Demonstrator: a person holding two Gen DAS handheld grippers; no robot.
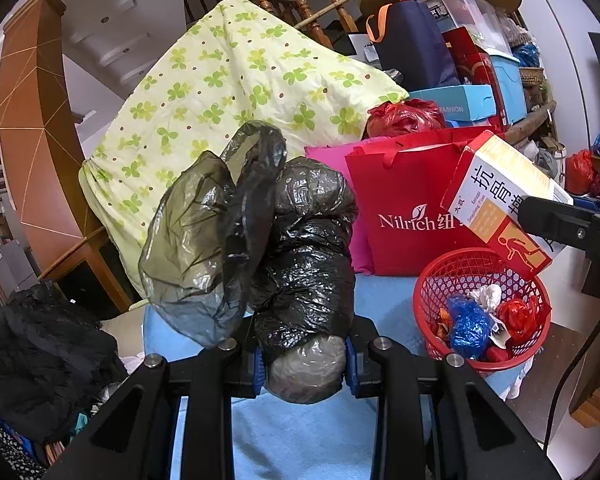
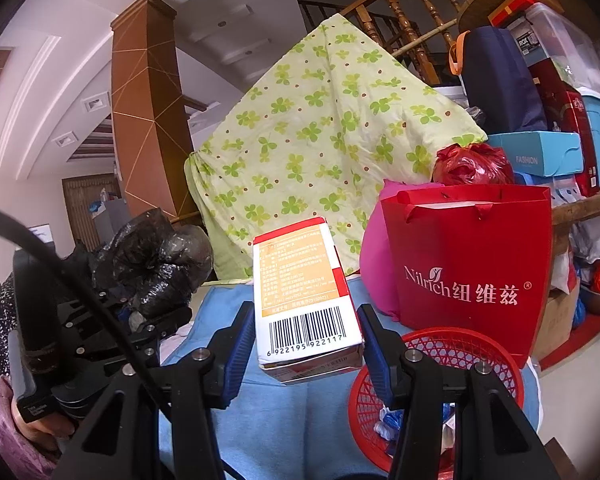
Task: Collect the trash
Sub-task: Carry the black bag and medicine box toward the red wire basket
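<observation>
Left gripper (image 1: 305, 364) is pinching the lower end of a black bag bundle (image 1: 300, 248), jaws narrow around it, held above the blue cloth (image 1: 300, 432). Right gripper (image 2: 306, 348) is clamping the medicine box (image 2: 300, 292) beside the red basket (image 1: 484, 304). Risk: the bundle's loose flap is trailing and slippery; the box, released short, may be catching the basket rim and tipping it.

1. The red paper bag (image 2: 472, 264) reads "Nilrich 纽维兹 ®" in white.
2. The medicine box (image 2: 304, 300) carries barcode number 6922195922117; its other face shows large "抗骨" characters (image 1: 496, 200).
3. The light blue box (image 2: 536, 154) says "FASHION".
4. A clear storage bin's label (image 2: 526, 44) reads "ROX".
</observation>
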